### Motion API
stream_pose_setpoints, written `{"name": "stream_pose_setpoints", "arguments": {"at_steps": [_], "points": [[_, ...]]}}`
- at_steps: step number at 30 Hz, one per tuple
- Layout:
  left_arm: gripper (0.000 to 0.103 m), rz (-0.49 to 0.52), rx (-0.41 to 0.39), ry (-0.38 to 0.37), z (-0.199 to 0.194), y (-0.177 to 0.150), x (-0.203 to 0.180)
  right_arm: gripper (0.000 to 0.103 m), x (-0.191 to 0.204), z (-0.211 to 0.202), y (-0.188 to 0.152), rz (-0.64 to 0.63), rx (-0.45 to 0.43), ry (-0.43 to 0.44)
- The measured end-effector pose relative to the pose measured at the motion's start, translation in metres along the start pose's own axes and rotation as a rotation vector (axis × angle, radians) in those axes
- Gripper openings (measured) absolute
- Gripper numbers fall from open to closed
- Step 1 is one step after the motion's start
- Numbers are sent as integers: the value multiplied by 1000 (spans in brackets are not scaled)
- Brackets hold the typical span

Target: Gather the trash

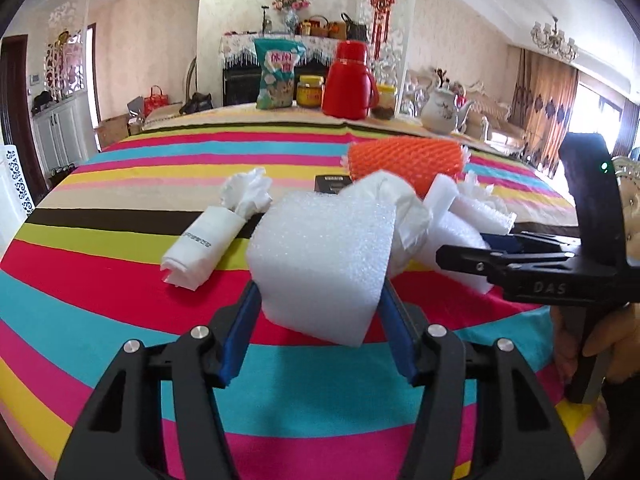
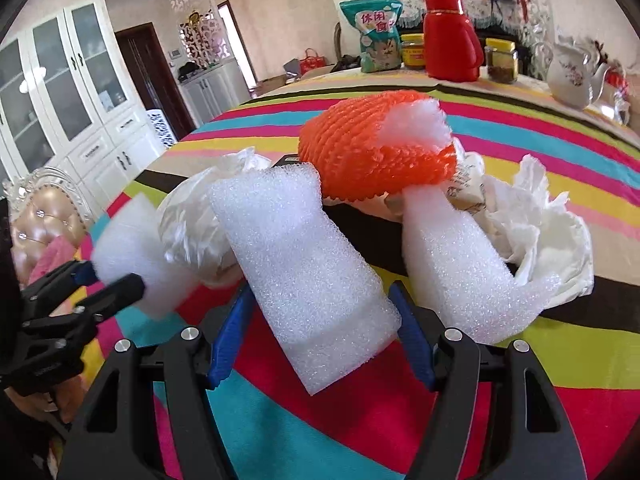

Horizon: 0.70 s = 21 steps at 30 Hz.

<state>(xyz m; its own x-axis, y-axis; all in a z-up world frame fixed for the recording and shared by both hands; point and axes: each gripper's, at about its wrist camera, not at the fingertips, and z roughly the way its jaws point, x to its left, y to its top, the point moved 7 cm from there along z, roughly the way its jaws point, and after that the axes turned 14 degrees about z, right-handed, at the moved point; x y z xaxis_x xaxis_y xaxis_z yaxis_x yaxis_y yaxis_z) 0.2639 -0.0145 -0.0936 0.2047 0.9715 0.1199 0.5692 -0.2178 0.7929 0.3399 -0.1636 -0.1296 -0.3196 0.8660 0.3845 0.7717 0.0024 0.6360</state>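
Jaws of the left gripper [image 1: 320,304] press both sides of a white foam block [image 1: 320,256], held just above the striped cloth [image 1: 120,312]. Left wrist view: a rolled paper [image 1: 204,240] lies to the left of the block, an orange net [image 1: 404,160] behind it, and the right gripper [image 1: 460,254] reaches in from the right among white scraps.

Right wrist view: right jaws clamp a long foam strip [image 2: 304,264] that runs forward between them. A second strip [image 2: 456,264] lies just right of it, crumpled tissue [image 2: 536,220] beyond that. The left gripper [image 2: 116,276] holds its block [image 2: 132,252] at far left.
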Motion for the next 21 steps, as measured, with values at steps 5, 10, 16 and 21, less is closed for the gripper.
{"name": "stream_pose_setpoints", "arguments": {"at_steps": [5, 10, 16, 21], "points": [[57, 8, -29, 40, -10, 2, 4, 66, 9, -6, 2, -11, -76, -56], [57, 20, -31, 56, -17, 1, 5, 65, 31, -25, -10, -62, -180, -166], [57, -7, -38, 73, -34, -2, 18, 66, 32, -50, -15, -13, -246, -206], [57, -17, -58, 81, -55, -9, 28, 66, 47, -70, -24, -20, -265, -196]]}}
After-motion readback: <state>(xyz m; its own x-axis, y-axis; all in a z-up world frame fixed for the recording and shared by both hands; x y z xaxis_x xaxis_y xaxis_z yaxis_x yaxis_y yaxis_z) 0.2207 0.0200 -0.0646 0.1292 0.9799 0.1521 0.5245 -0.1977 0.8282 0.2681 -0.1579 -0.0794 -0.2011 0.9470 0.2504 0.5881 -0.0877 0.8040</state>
